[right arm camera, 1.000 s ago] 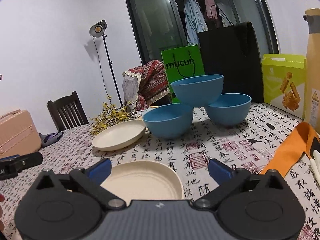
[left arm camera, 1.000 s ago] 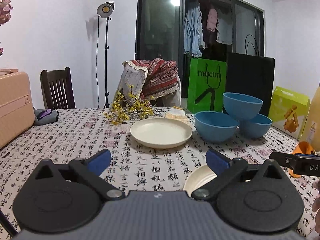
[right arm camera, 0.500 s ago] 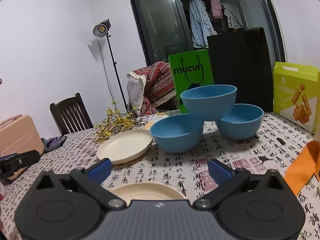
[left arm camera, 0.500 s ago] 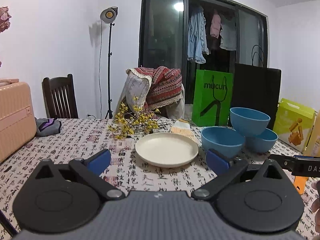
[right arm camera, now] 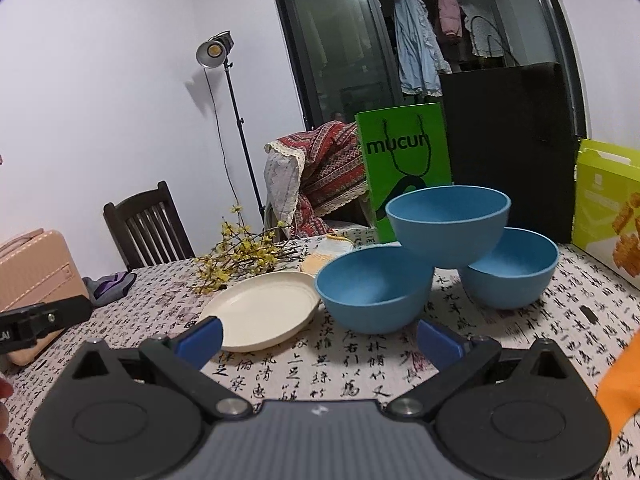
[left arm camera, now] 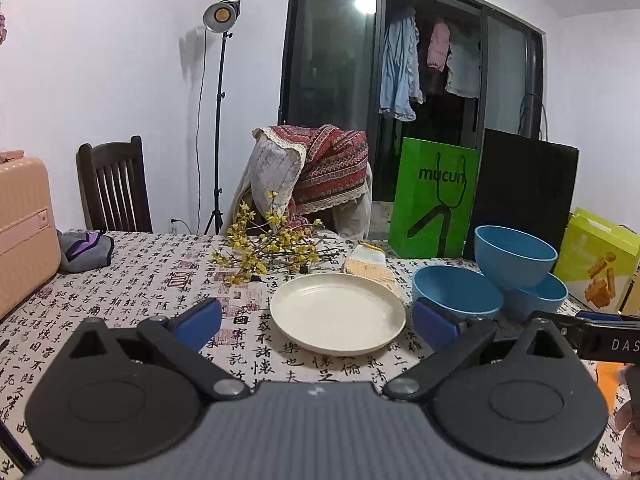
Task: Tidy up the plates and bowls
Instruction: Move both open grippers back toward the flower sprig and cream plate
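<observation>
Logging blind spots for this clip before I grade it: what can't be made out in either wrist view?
- Near table: the tongs' own bodies hide it in both views, so whether any dish lies there cannot be told.
- Rear blue bowl: mostly hidden in the left wrist view by the top bowl.
- Right tongs in the left view: cut off by the frame edge.
- Yellow box: cropped at the right edge.

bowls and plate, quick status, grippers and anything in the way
Left gripper open, empty. Right gripper open, empty. Cream plate flat on table, three blue bowls in a pyramid beside it. Yellow flower sprig just behind plate.
</observation>
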Tool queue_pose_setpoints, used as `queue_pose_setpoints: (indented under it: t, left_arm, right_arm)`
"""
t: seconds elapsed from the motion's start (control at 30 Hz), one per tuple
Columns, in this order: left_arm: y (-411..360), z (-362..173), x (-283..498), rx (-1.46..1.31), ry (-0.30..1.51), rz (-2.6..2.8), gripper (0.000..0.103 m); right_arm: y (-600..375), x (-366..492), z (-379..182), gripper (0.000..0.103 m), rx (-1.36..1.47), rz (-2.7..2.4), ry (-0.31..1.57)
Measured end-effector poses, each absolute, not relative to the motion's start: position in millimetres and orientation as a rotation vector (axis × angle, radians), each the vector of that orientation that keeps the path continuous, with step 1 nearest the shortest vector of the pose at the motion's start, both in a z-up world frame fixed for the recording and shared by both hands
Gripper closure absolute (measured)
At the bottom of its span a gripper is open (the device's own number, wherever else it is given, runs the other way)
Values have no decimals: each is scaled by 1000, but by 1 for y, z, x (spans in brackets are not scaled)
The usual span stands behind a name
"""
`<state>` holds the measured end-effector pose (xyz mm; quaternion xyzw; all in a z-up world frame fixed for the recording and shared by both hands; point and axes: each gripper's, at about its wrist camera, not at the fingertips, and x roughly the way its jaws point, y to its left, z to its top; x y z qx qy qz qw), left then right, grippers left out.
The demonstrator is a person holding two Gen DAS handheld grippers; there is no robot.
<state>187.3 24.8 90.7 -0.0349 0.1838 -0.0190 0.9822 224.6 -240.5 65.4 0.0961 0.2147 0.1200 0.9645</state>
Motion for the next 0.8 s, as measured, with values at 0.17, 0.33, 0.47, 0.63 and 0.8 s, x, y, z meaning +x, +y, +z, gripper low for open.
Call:
queue_pose_setpoints:
  t: [0.17,0.33,0.47,0.63,0.8]
  left_arm:
    - [29,98,201,-88,369,-33,0]
    - [33,106,213,-104,362,-25,0]
    - [37,112,226,-125,361,-12,0]
    - [45,118,242,-157,363,12,0]
    - [50,118,261,-183,380,41,0]
  right_arm:
    - [-234,239,73,0,196,265,438]
    - [-226,255,79,0,190,273,444]
    - [-220,269,84,0,193,275,456]
    - [-213,286,88,0,193,274,467]
    - [-209,303,89,0,197,284,477]
